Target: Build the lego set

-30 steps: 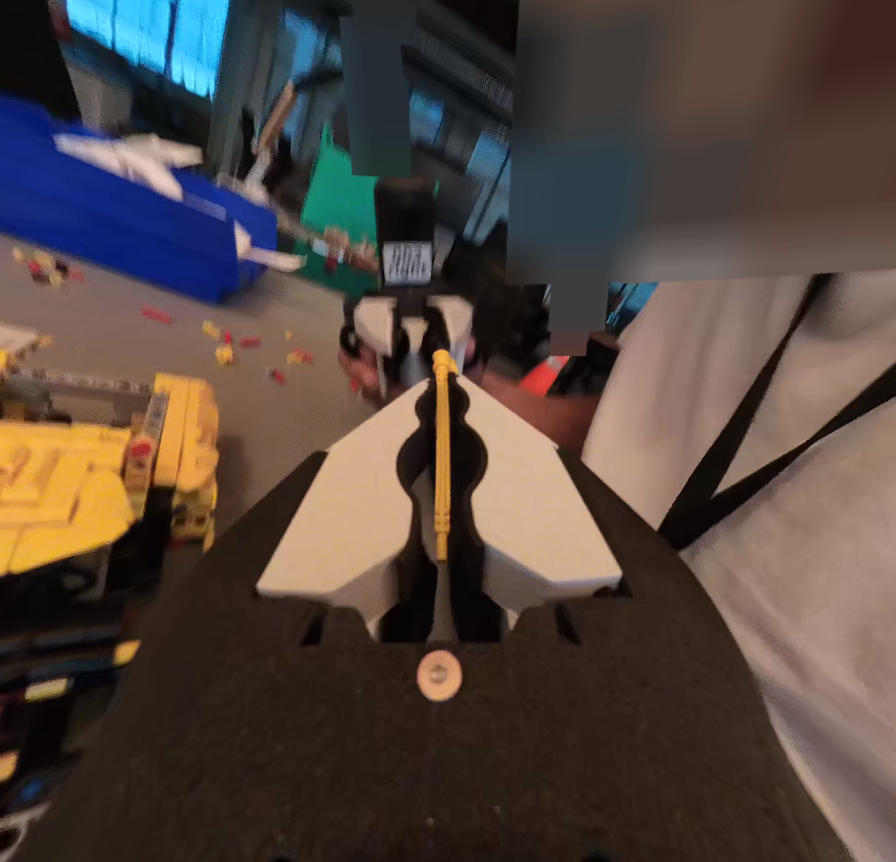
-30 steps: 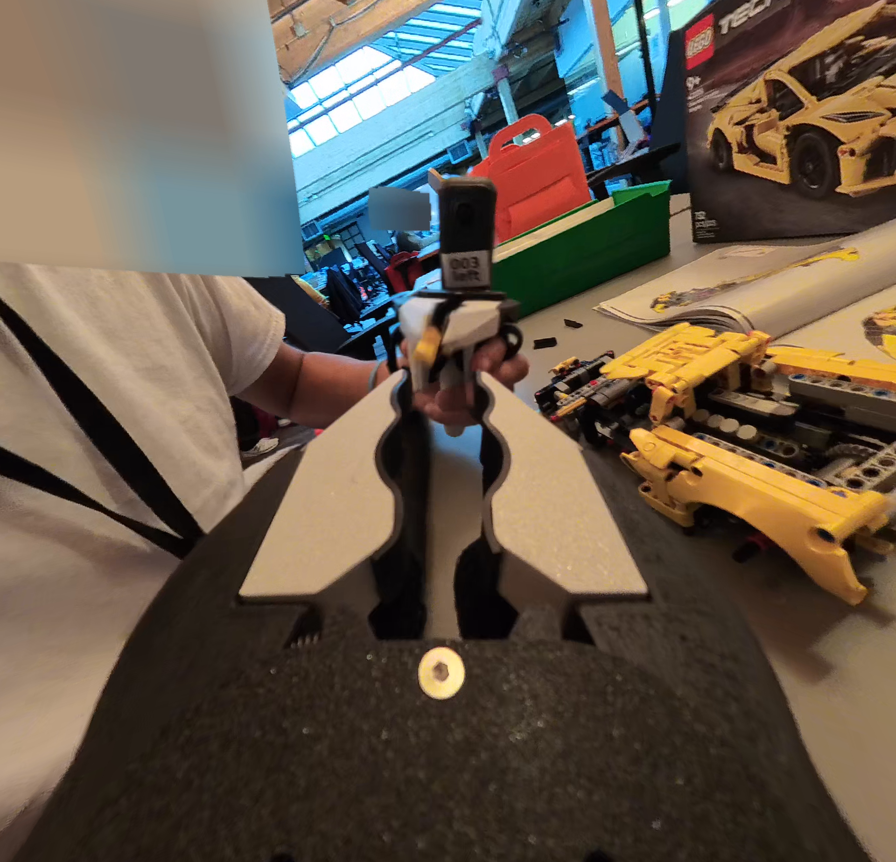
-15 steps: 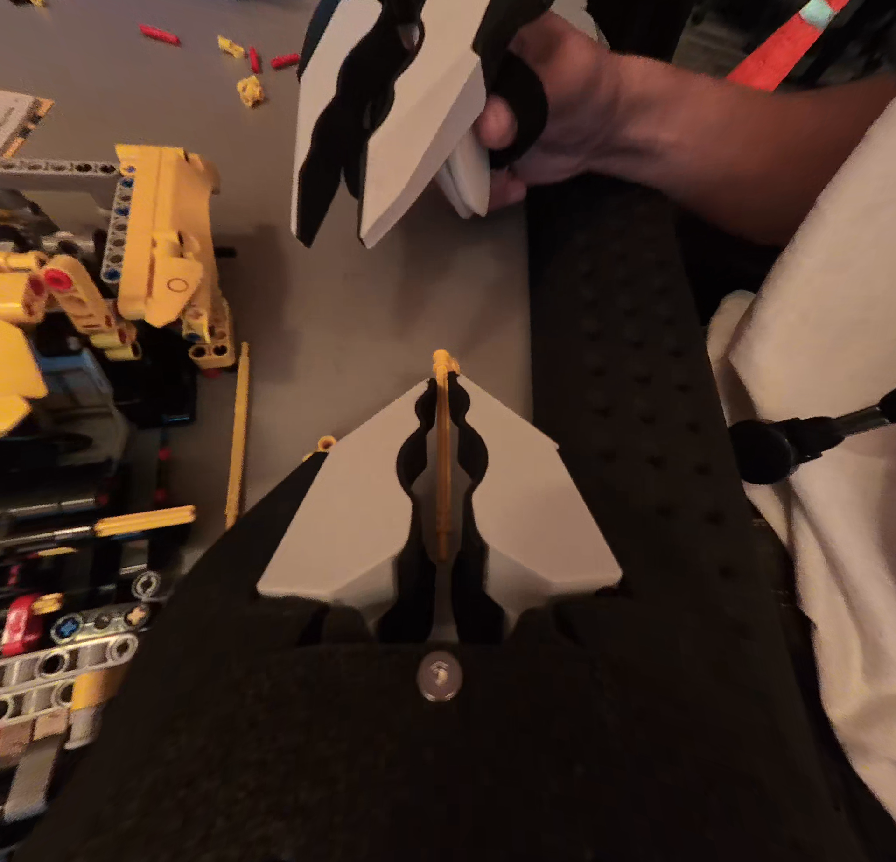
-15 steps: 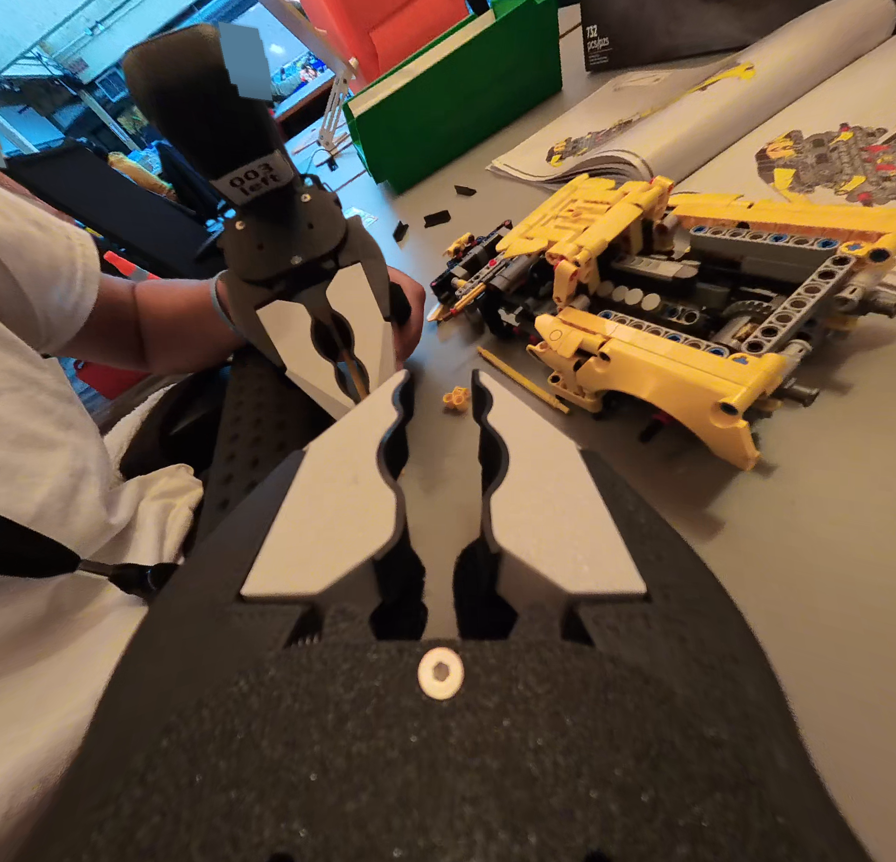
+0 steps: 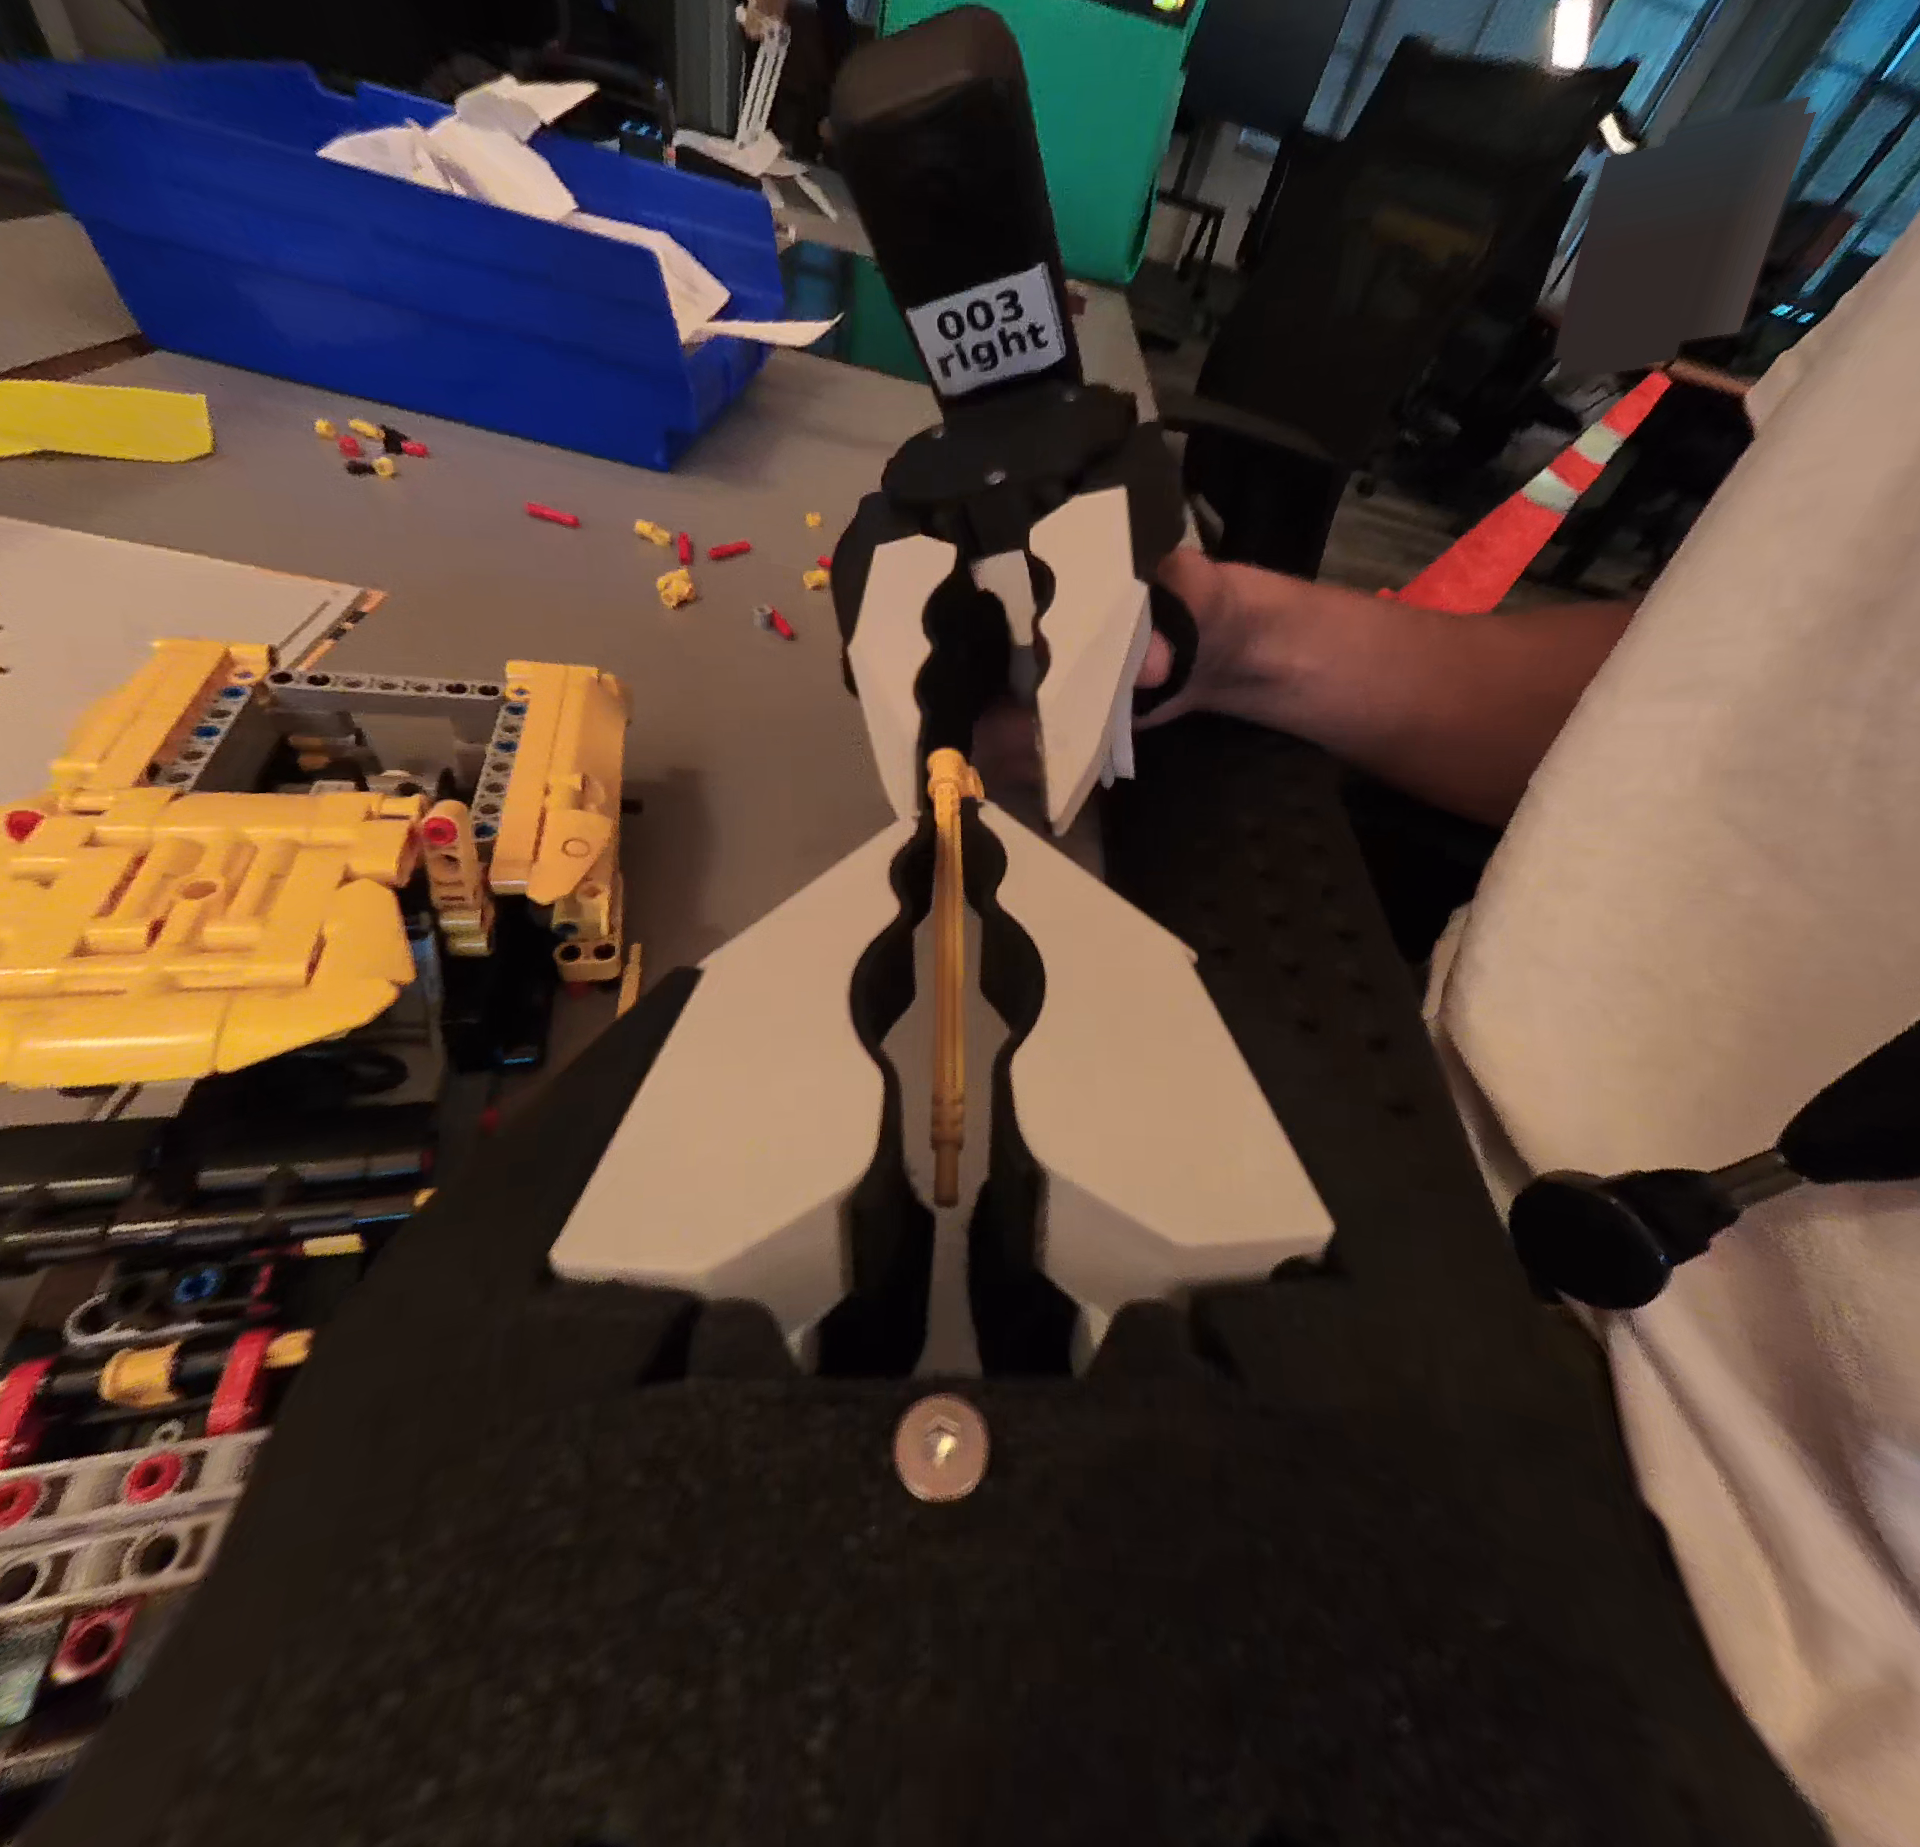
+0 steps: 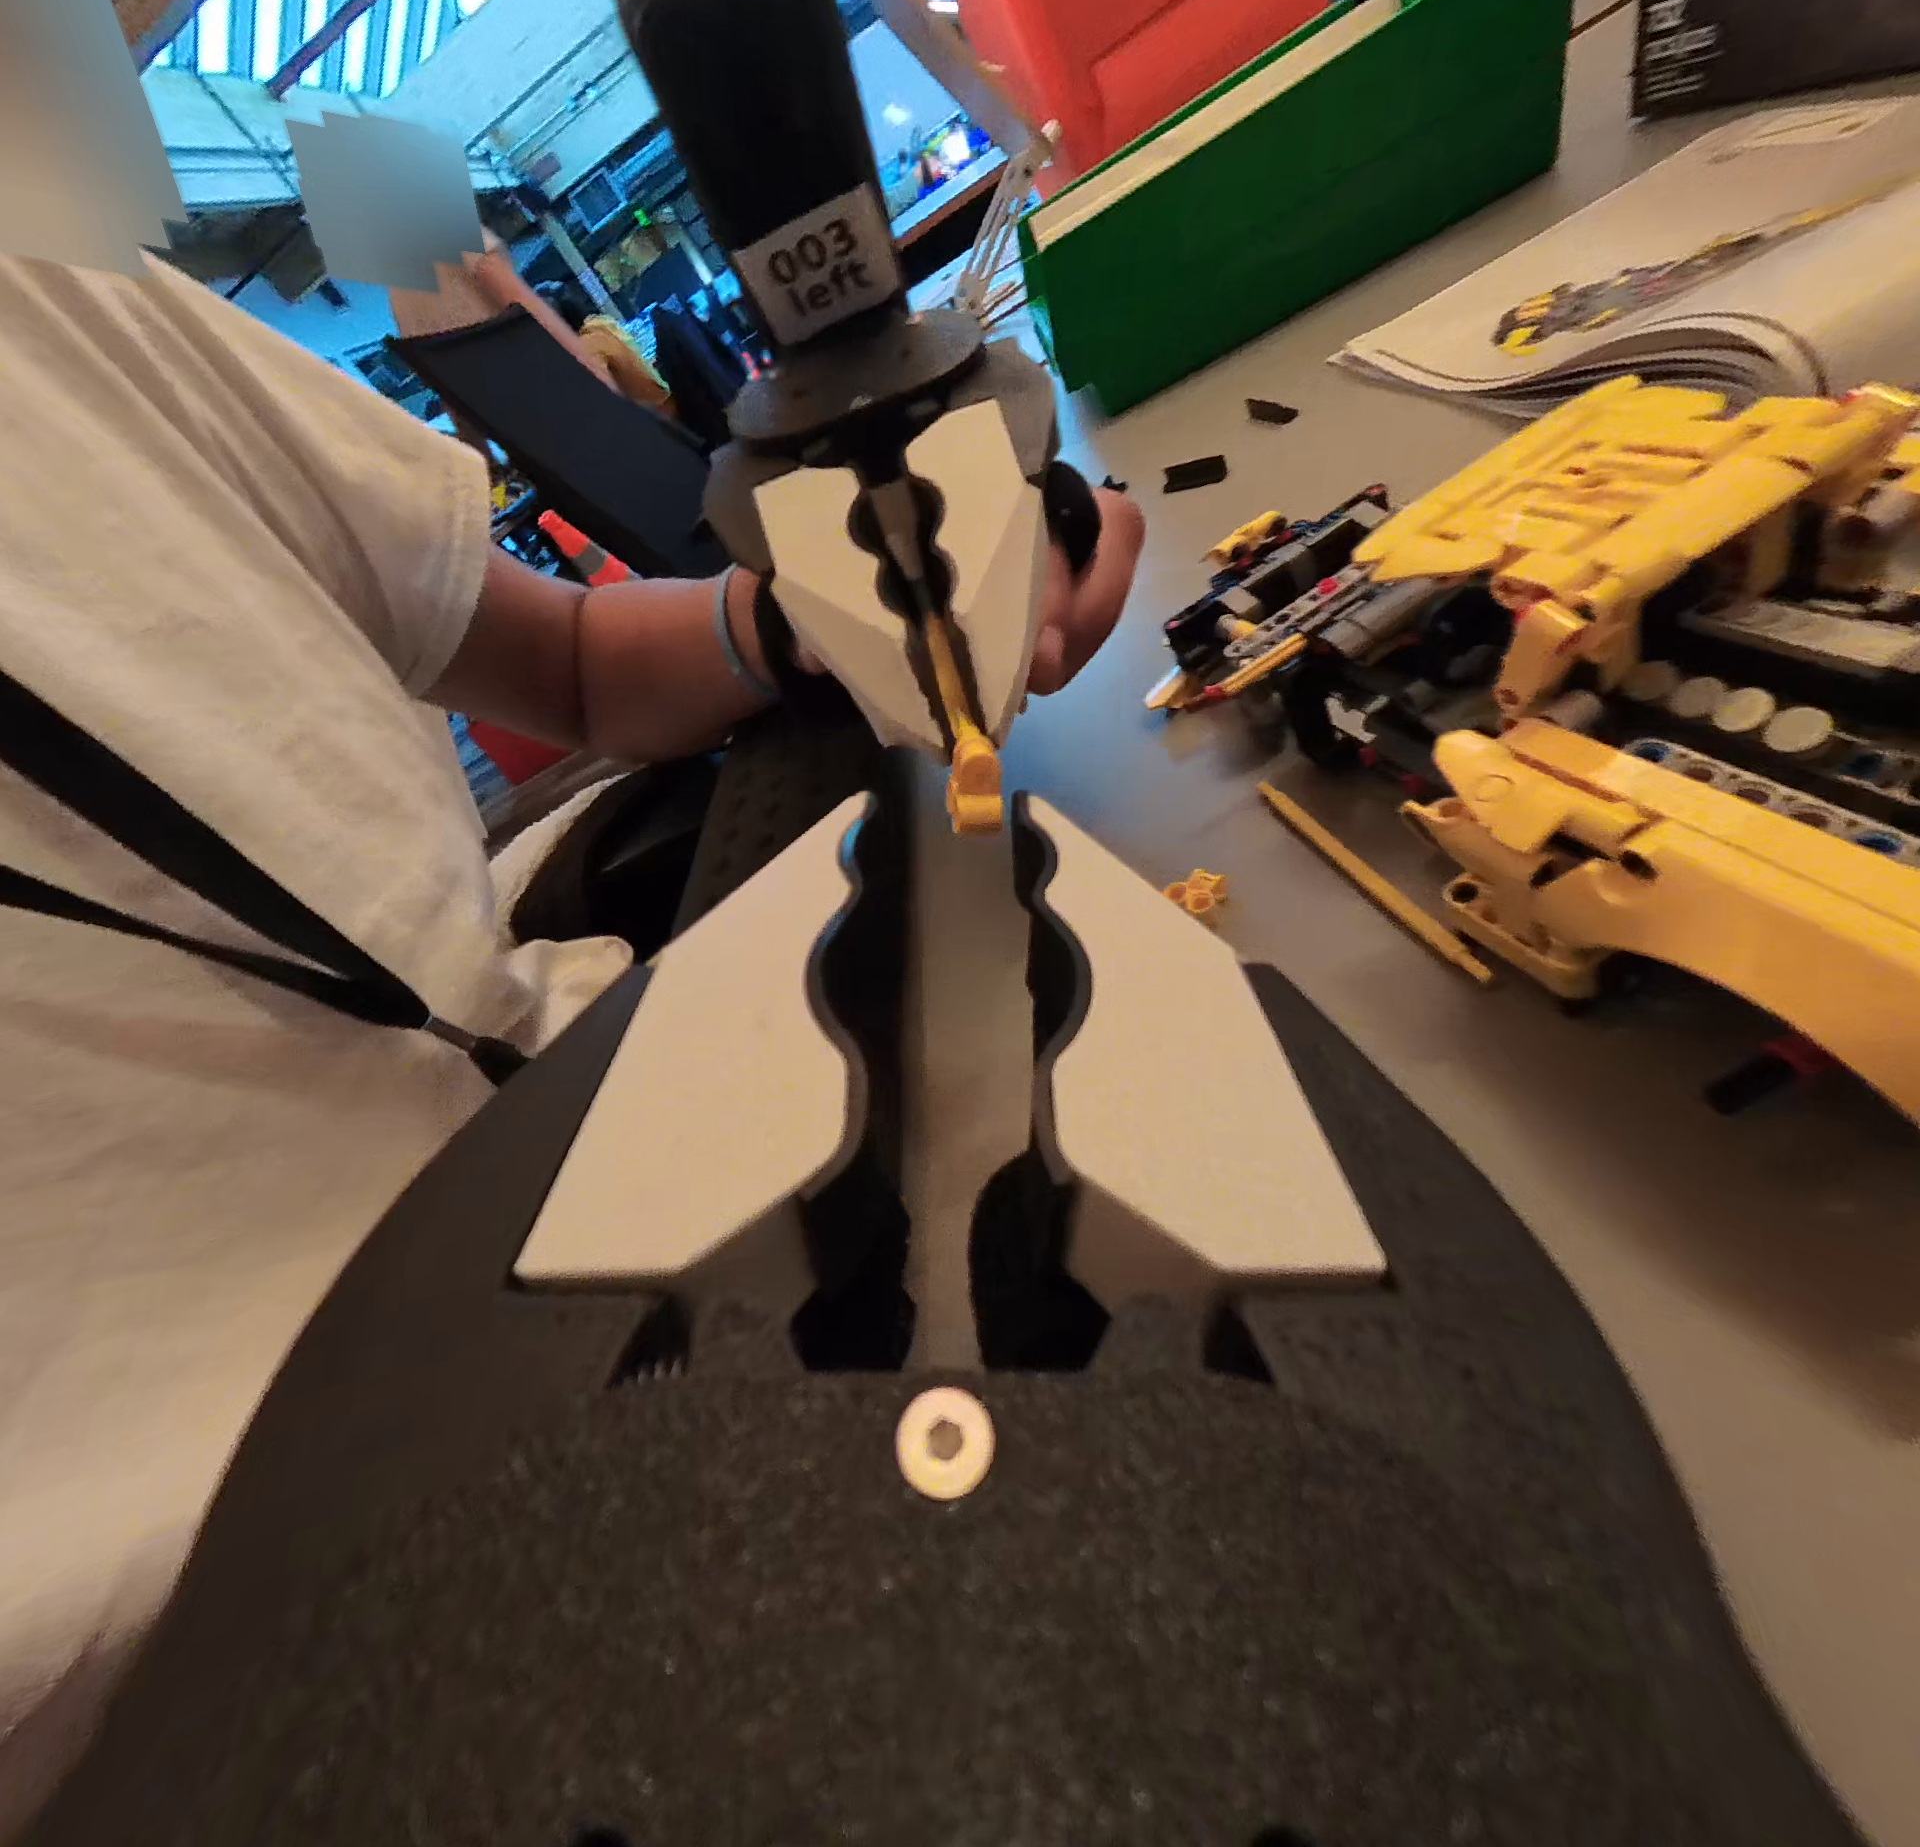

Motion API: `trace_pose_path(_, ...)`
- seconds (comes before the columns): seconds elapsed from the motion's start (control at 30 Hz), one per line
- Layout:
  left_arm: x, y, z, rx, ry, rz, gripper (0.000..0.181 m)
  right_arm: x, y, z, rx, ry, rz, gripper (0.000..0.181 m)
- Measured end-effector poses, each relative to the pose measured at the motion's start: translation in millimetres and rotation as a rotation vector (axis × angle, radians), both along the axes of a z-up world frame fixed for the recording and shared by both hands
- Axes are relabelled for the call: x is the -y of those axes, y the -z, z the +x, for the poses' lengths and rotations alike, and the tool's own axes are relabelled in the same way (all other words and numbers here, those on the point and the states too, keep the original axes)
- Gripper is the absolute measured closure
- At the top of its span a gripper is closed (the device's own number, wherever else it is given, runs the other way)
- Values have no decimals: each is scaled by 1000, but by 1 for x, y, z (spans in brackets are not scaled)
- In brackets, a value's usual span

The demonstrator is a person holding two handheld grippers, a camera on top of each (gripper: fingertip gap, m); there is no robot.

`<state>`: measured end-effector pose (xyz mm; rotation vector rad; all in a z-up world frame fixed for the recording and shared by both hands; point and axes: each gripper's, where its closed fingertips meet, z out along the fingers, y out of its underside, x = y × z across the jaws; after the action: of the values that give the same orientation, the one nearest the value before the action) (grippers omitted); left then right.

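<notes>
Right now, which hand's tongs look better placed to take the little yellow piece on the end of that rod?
The right tongs: open and empty, their tips flank the yellow connector. The left tongs are shut on the yellow rod carrying it.

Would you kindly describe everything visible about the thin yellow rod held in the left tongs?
The yellow rod is a slim, straight plastic-looking axle with a small yellow connector fitted on its far end. It lies lengthwise along the gap of the left tongs, whose white fingers are shut on it, so it is held off the grey table. The connector end sticks out past the fingertips, pointing into the gap of the open right tongs, which do not appear to touch it.
</notes>
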<state>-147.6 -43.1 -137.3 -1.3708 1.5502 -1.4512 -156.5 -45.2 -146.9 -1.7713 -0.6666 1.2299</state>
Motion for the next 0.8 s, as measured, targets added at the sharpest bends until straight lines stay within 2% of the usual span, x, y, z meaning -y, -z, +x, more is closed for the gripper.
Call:
trace_pose_path(0.2,8,-7,3,34,43,-68,177,5,-11,-1,-46,-24,30,166)
trace_pose_path(0.3,11,-7,4,36,53,-54,177,4,-10,1,-34,-13,43,173)
trace_pose_path(0.57,8,1,4,6,39,0,177,1,-1,2,24,7,37,174)
trace_pose_path(0.67,6,15,1,-58,42,46,176,0,12,2,84,2,-4,174)
trace_pose_path(0.8,-13,36,-18,-164,14,142,154,-4,44,12,245,41,-85,174)
